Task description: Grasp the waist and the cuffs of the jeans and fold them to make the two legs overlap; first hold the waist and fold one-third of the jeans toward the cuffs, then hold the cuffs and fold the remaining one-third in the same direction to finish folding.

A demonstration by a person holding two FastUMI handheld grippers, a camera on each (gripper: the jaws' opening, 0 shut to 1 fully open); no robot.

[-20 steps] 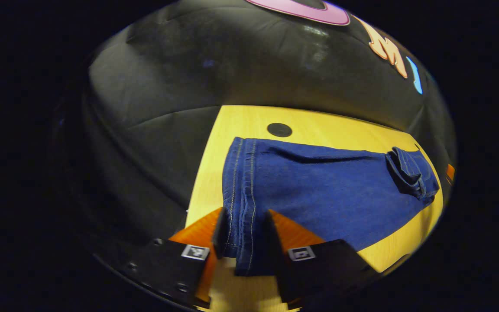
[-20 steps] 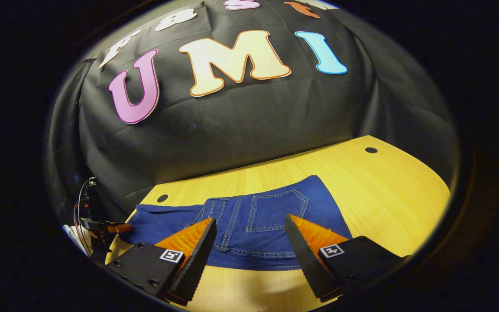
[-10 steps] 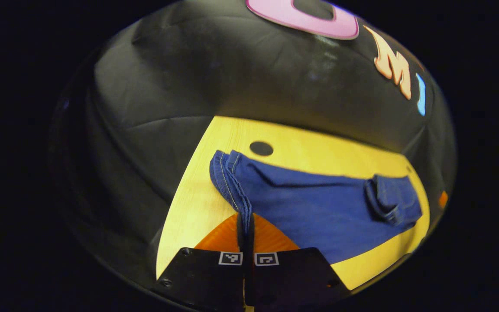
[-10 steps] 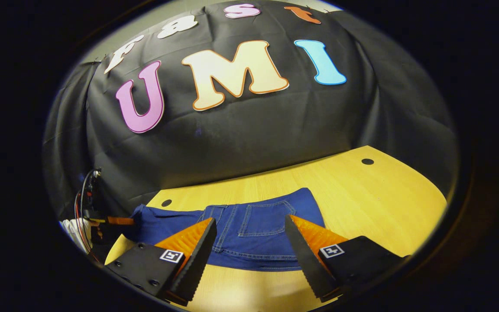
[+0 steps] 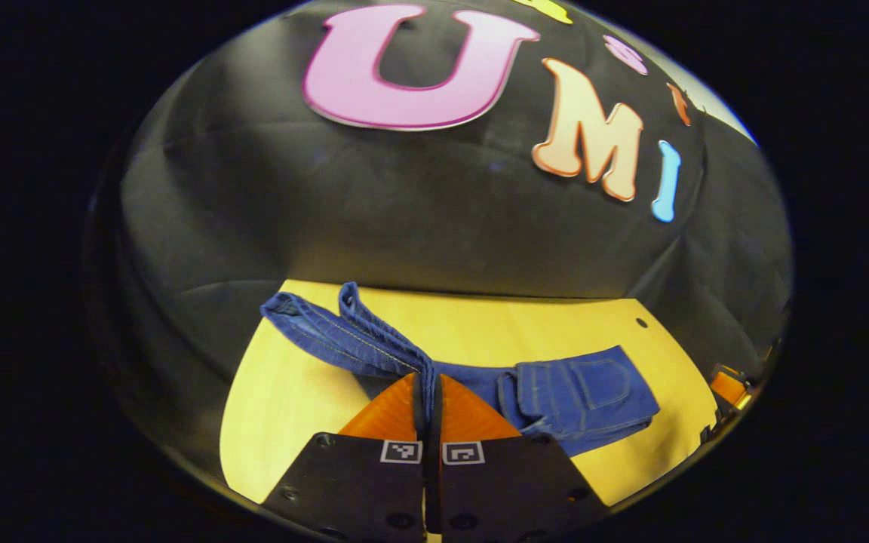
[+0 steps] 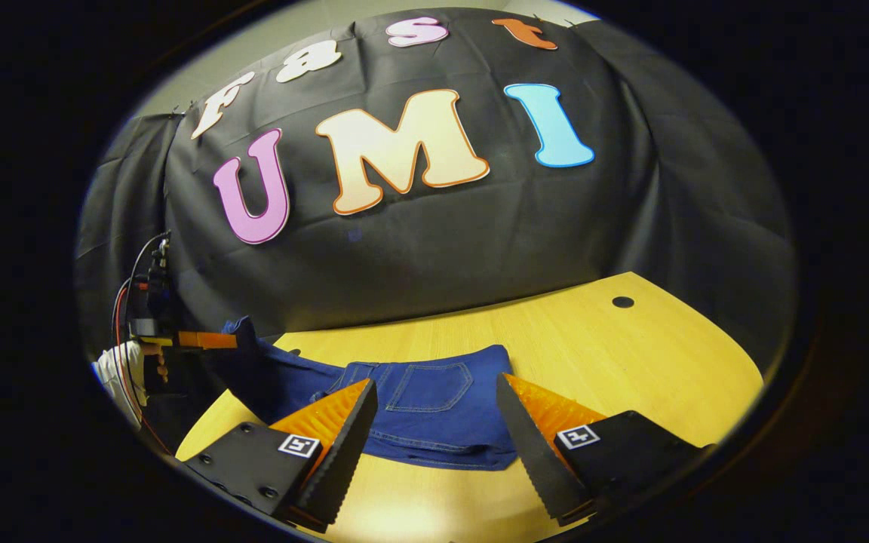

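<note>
Left gripper, fingers pressed together on the cuffs, lifts them off the table; right gripper spread wide, holding nothing, before the folded waist. The jeans look soft, fairly heavy denim that sags; best gripped at stitched hems

Wooden table and booth wall, as I see them from both grippers

In front of me lies a yellow wooden table with a light grain — in my right gripper view a small dark round hole sits near its far right corner, and another hole shows far off in my left gripper view. Behind the table hangs the black cloth wall, creased and draped — it comes down to the table's far edge.
</note>
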